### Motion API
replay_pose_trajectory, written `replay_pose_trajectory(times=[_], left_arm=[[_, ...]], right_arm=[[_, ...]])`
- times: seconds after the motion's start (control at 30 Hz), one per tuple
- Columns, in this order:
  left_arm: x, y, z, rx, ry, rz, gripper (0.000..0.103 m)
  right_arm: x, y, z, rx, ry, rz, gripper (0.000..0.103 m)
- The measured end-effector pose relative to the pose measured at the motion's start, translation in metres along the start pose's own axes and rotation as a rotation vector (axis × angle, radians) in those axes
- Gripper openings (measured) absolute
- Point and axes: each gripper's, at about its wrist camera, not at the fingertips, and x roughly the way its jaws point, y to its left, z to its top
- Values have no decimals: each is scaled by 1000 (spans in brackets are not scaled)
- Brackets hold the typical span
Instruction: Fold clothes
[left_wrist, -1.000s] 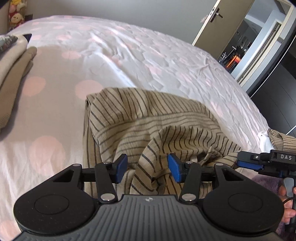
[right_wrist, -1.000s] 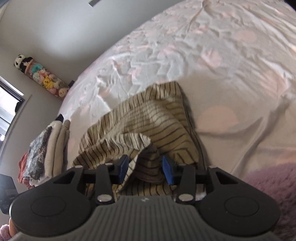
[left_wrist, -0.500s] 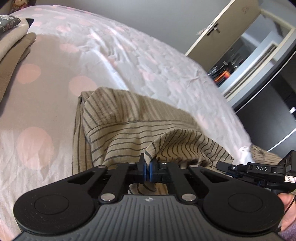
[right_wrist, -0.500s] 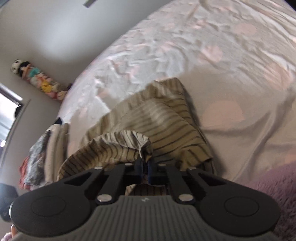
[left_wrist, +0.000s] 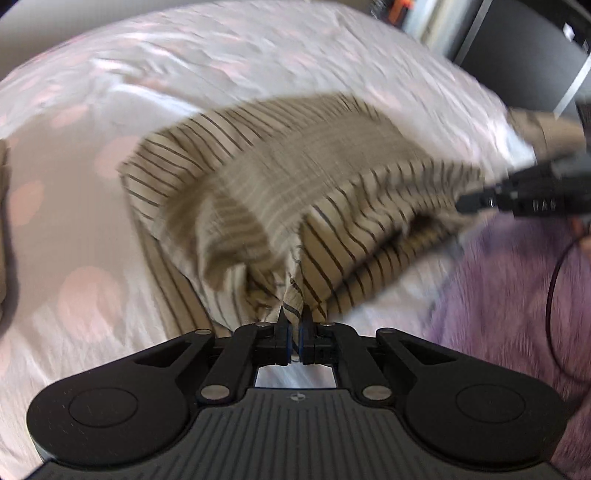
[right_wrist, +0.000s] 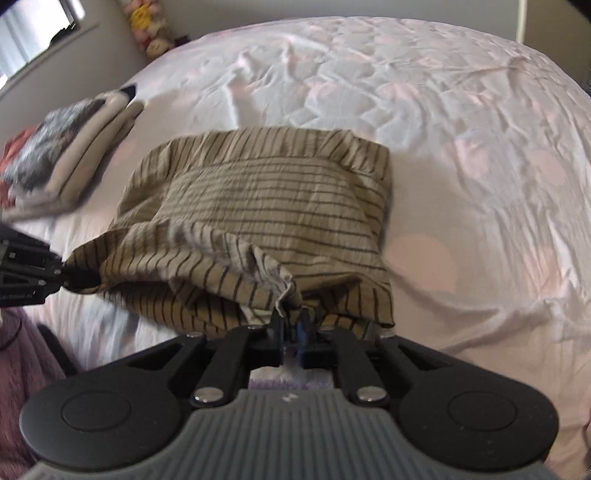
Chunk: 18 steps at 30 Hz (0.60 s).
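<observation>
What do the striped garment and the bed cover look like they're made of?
Striped garment: probably thin woven cotton or linen, matte; it crinkles and drapes limply between the left gripper and right gripper. Bed cover: smooth cloth with a slight sheen, finely wrinkled.

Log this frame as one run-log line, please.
phase: lifting near edge | left gripper: shut on striped garment | right gripper: shut on striped garment | surface: bed | nearby: folded stack

left gripper (left_wrist: 293, 334): jaws pinched tight on a bunched corner of the striped garment (left_wrist: 295, 177) | garment: tan with dark stripes, lifted edge stretched toward the right gripper (left_wrist: 467, 201) at right, far part lying on the bedsheet (left_wrist: 258, 55) | bedsheet: white, pale pink dots, wrinkled | purple fuzzy sleeve (left_wrist: 498, 295) lower right | view motion-blurred
</observation>
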Motion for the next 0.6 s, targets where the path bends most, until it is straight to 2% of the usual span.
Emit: replay_pose_trajectory(times=[0.07, 0.13, 0.2, 0.23, 0.3, 0.4, 0.47, 0.53, 0.6], left_arm=[[4, -4, -1, 32, 44, -11, 2], [1, -7, -3, 60, 63, -24, 6], [-7, -9, -5, 76, 51, -25, 23], [-11, -10, -6, 82, 32, -19, 35], [-22, -15, -8, 102, -33, 21, 47], [-29, -26, -5, 161, -106, 49, 48], [-29, -33, -3, 204, -127, 54, 49], [-22, -41, -1, 238, -119, 63, 49], [-12, -49, 2, 273, -104, 89, 42]], right_arm=[[-4, 7, -3, -79, 22, -7, 19], [-11, 9, -8, -139, 32, -15, 28], [-20, 5, -11, -135, 15, -19, 31], [-24, 1, -12, -120, -2, -17, 38], [-31, -3, -11, -110, -42, -18, 43], [-32, 0, -3, -148, -75, -35, 52], [-30, 5, 5, -189, -86, -33, 53], [-25, 13, 11, -241, -96, -27, 54], [-20, 24, 16, -303, -112, -32, 50]])
